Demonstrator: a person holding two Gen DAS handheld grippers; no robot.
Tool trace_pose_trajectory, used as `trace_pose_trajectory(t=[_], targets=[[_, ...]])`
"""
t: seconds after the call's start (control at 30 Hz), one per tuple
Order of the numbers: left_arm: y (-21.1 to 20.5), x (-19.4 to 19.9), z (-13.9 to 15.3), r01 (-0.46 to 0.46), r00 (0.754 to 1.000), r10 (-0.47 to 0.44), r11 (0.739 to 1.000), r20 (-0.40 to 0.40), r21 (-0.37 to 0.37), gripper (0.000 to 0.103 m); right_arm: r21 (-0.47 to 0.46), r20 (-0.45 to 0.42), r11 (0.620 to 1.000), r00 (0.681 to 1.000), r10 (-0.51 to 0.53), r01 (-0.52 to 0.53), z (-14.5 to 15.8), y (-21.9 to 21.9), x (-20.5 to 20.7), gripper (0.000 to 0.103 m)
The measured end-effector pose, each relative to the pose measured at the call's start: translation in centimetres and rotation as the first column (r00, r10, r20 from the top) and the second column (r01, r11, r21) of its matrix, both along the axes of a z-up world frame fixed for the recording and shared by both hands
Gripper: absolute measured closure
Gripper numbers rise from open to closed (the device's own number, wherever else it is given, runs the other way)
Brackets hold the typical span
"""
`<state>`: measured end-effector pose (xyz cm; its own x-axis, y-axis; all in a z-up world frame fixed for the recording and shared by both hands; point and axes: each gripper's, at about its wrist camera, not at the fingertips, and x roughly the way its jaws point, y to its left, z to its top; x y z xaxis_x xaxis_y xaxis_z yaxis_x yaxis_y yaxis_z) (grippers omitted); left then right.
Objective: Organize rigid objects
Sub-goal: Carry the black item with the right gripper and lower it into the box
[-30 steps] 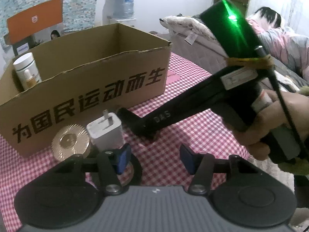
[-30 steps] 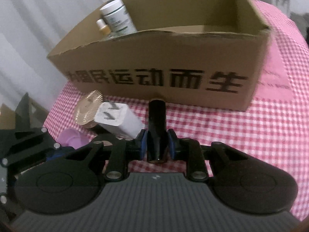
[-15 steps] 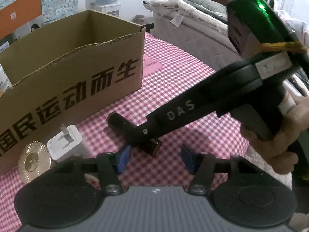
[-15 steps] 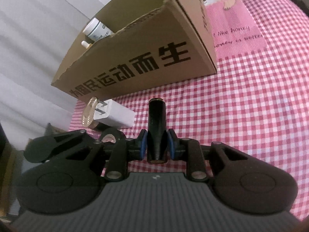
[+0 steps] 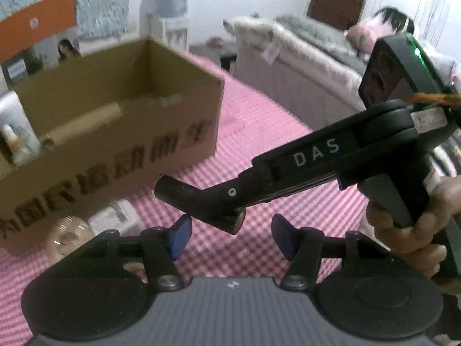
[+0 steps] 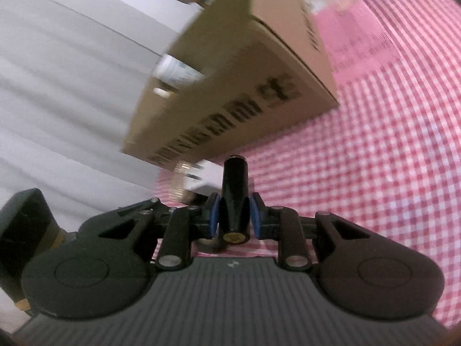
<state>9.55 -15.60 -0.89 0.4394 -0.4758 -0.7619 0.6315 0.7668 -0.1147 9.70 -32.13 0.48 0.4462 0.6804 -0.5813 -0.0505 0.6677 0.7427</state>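
Gripping a black cylinder (image 6: 234, 199) between its blue pads, the right gripper (image 6: 232, 216) pointed toward the cardboard box (image 6: 230, 106) beyond its jaws. The left gripper (image 5: 230, 235) stood partly open, empty, the cylinder just ahead of its jaws.
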Motion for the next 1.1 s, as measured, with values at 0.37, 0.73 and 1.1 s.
trace_pose_trajectory(t=[0.37,0.73,1.1], targets=[[6.3,1.8,7.2,-0.130,0.977,0.150,0.982,0.151,-0.136,0.041,0.017,0.220,0.994,0.970,0.106,-0.112,9.2,4.0,2.9,0.082],[12.3,9.5,6.4,-0.311,0.939,0.329,0.936,0.097,-0.168,0.041,-0.085,0.098,0.941,0.937,0.334,-0.327,9.4,12.7,15.5,0.082],[16.0,9.6,4.8,-0.362,0.922,0.375,0.923,0.099,-0.128,0.039,-0.151,-0.125,0.872,0.884,0.450,-0.465,3.7,17.6,22.1,0.082]])
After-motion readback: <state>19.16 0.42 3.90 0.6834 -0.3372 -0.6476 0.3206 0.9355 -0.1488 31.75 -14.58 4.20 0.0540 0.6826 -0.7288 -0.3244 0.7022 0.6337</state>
